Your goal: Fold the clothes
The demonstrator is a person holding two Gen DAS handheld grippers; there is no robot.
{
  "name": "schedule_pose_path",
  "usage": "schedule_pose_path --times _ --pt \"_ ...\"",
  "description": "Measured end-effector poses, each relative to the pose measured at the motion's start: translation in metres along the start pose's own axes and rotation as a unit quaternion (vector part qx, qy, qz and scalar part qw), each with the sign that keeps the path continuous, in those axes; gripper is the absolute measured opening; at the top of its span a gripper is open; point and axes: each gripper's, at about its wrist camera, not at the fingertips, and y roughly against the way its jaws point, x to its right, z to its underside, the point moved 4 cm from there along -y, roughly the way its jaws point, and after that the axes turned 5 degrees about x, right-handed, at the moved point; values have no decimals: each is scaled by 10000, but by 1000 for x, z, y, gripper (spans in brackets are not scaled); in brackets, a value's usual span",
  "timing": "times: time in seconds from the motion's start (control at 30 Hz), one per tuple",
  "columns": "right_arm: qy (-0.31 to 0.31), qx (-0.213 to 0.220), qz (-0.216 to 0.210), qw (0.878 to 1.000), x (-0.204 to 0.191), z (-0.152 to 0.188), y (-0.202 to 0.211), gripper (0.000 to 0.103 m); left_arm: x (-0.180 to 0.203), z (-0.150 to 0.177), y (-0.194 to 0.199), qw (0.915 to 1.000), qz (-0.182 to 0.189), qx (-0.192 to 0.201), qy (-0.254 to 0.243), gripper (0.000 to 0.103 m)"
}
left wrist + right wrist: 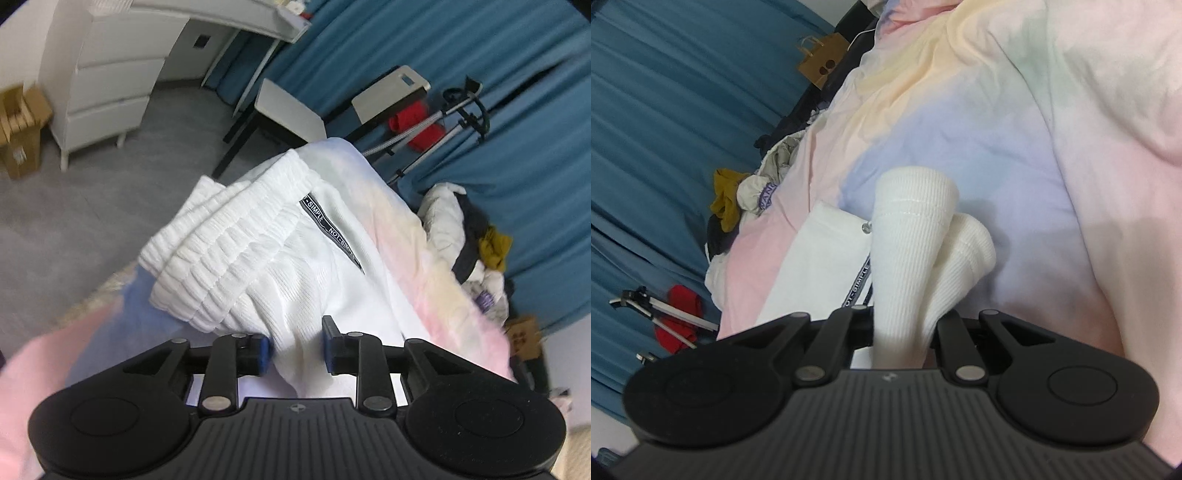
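Left wrist view: we see left tool (pixel 295 347) part-open, pads clear of white garment (pixel 258 251) lying between them on pastel bed cover (pixel 436 280); one waistband, one black label strip (pixel 328 225). Right wrist view alone shows right tool (pixel 905 325) clamped on two ribbed cuffs (pixel 912 236).

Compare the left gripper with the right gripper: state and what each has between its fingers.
The left gripper stands open, blue pads apart around loose white fabric; the right gripper is shut on the white ribbed cuffs. The left faces the gathered waistband; the right faces the pastel bedsheet. Both handle the same white garment.
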Motion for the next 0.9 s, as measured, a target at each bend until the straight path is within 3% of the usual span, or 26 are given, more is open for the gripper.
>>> schedule_pose_path --times 0.1,0.23,0.43,0.53,0.7,0.9 --pt "5 -16 13 10000 2 0 -1 10 9 7 17 9990 -232 15 -392 41" --pt "-16 2 -30 10000 1 -2 0 10 30 14 55 9912 -589 550 -1055 58" --pt "120 23 -57 9999 -1 -2 -1 10 96 32 84 9795 -282 1019 -1717 61" --pt "174 42 -100 9998 -2 -3 1 10 142 58 71 9726 8 1010 -2092 61" --pt "164 59 -137 9998 1 -5 3 10 208 120 15 9653 465 644 -2488 61" --pt "256 123 -130 9995 0 -6 5 10 260 192 -50 9456 610 489 -3159 61"
